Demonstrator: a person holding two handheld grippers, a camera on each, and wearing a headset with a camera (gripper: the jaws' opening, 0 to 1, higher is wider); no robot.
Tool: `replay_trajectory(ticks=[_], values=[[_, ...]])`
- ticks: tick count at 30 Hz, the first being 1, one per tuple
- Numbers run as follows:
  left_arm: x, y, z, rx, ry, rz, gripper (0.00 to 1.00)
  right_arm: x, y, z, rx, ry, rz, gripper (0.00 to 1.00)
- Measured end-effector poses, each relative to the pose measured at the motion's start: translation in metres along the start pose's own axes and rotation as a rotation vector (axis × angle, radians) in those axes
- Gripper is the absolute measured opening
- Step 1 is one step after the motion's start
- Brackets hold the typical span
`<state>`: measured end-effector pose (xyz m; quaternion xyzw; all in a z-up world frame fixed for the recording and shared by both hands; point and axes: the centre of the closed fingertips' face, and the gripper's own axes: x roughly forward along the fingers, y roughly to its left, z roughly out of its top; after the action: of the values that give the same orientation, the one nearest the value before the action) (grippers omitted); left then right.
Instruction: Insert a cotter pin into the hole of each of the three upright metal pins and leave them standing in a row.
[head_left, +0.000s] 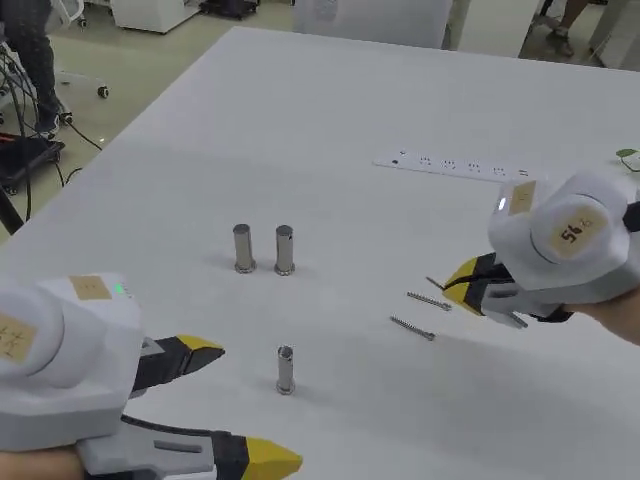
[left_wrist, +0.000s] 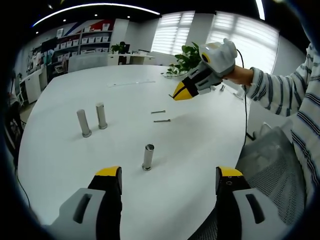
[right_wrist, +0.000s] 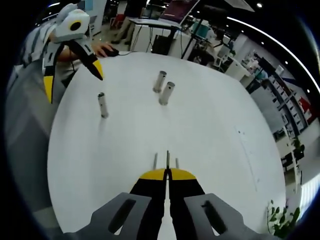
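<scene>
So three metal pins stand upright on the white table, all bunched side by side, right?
Not all bunched: the far-left pin and far-right pin stand side by side, but the near pin stands apart from them, closer to the person, on the white table. The head view shows it.

In the head view the left gripper (head_left: 250, 404) is cut off by the bottom and left edges, and the right gripper (head_left: 462, 286) by the right edge. One cotter pin (head_left: 433, 284) is partly hidden behind the right gripper's tip; whether it is clamped cannot be told. The holes in the metal pins (head_left: 285, 369) are too small to be made out.
</scene>
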<state>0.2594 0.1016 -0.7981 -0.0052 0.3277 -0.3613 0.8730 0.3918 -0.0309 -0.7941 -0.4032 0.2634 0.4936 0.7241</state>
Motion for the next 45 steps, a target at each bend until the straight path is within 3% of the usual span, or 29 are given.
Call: replay_trajectory(ticks=[12, 18, 24, 42, 45], values=[[0.010, 0.004, 0.029, -0.008, -0.049, -0.025, 0.68, -0.013, 0.011, 0.008, -0.033, -0.046, -0.045, 0.01], [0.020, 0.010, 0.044, -0.011, -0.066, -0.008, 0.68, -0.018, 0.021, 0.011, -0.036, -0.066, -0.058, 0.01], [0.026, 0.007, 0.058, -0.024, -0.094, -0.033, 0.63, -0.025, 0.031, 0.017, -0.047, -0.091, -0.075, 0.01], [0.046, -0.013, 0.074, -0.016, -0.109, -0.112, 0.51, -0.038, 0.052, 0.033, -0.077, -0.148, -0.129, 0.01], [0.049, -0.019, 0.076, -0.033, -0.111, -0.143, 0.42, -0.037, 0.056, 0.034, -0.087, -0.150, -0.129, 0.01]])
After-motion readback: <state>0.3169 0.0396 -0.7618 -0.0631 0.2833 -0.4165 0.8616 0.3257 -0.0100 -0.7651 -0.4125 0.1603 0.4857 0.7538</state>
